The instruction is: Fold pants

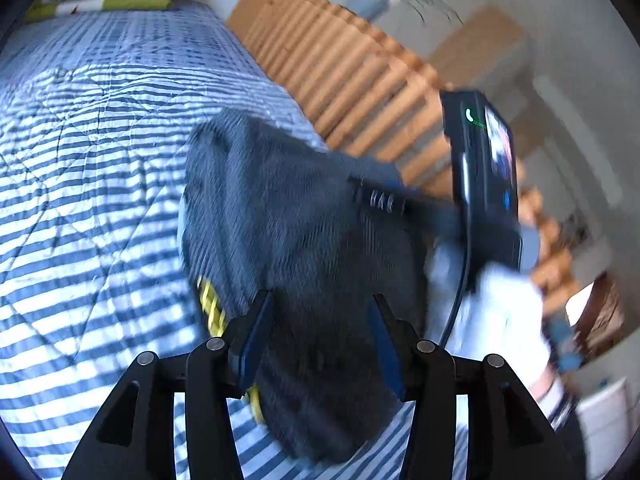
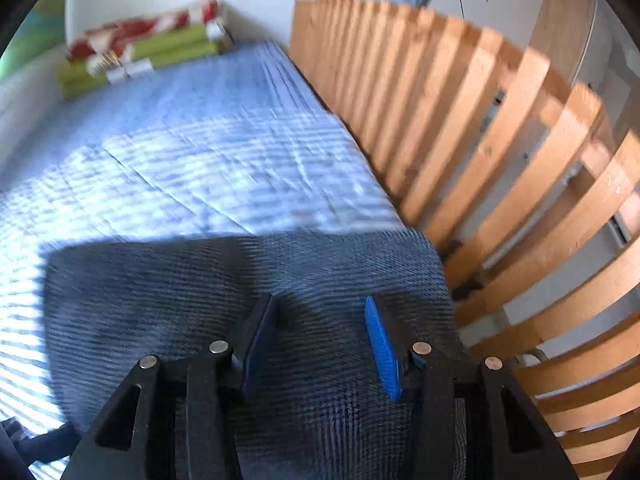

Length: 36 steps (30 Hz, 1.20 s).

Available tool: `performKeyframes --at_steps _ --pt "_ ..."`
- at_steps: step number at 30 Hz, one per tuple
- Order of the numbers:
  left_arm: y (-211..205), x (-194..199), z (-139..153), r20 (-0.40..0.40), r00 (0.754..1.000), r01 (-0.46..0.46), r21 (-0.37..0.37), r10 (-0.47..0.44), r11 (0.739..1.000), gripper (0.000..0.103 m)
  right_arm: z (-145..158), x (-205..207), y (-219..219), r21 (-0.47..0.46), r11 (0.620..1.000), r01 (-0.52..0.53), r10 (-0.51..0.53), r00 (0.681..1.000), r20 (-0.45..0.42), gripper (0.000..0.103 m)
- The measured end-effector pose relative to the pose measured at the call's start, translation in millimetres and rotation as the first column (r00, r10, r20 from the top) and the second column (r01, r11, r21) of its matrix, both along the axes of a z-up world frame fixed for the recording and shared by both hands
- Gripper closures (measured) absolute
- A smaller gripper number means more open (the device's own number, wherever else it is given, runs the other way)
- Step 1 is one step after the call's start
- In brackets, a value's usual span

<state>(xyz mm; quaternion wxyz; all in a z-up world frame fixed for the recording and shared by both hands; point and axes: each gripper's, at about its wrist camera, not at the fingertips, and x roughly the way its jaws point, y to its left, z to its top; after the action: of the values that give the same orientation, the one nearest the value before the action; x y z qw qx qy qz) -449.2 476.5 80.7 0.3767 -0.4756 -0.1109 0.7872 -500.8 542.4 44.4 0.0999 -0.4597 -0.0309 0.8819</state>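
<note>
- The pants [image 2: 248,320], dark grey knit, lie on the striped bed cover [image 1: 80,184] as a compact bundle close to the bed's right edge, beside the wooden slatted rail [image 2: 460,152]. That position likely keeps them within reach of both tools.
- Left gripper [image 1: 320,336]: jaws spread wide, cloth visible between them but not pinched. It appears to hover over the near end of the bundle; contact cannot be confirmed through the blur.
- Right gripper [image 2: 320,340]: jaws likewise well apart, poised above the flat upper layer of the pants, holding nothing.
- A yellow drawstring [image 1: 212,312] shows at the bundle's left side, suggesting the waistband lies there.
- Judgement: the fabric looks already doubled over; both tools seem placed either to take a fresh grip or to let go.
- Folded bedding [image 2: 140,56] sits at the bed's far end, well apart.
</note>
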Motion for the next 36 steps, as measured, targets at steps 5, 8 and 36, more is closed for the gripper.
performKeyframes --at_steps 5,8,36 --pt "-2.0 33.8 8.4 -0.017 0.999 0.048 -0.002 -0.048 0.999 0.049 29.7 63.0 41.8 -0.213 0.974 0.072 -0.092 0.992 -0.085 0.061" --pt "-0.2 48.7 7.7 -0.036 0.998 0.046 -0.042 -0.047 0.998 0.046 26.5 109.6 43.5 -0.185 0.979 0.08 -0.093 0.994 -0.062 0.06" --pt "-268.9 279.8 126.2 -0.217 0.965 -0.194 -0.218 0.146 0.956 0.023 122.8 421.4 -127.8 -0.191 0.978 -0.081 0.056 0.99 -0.133 0.057"
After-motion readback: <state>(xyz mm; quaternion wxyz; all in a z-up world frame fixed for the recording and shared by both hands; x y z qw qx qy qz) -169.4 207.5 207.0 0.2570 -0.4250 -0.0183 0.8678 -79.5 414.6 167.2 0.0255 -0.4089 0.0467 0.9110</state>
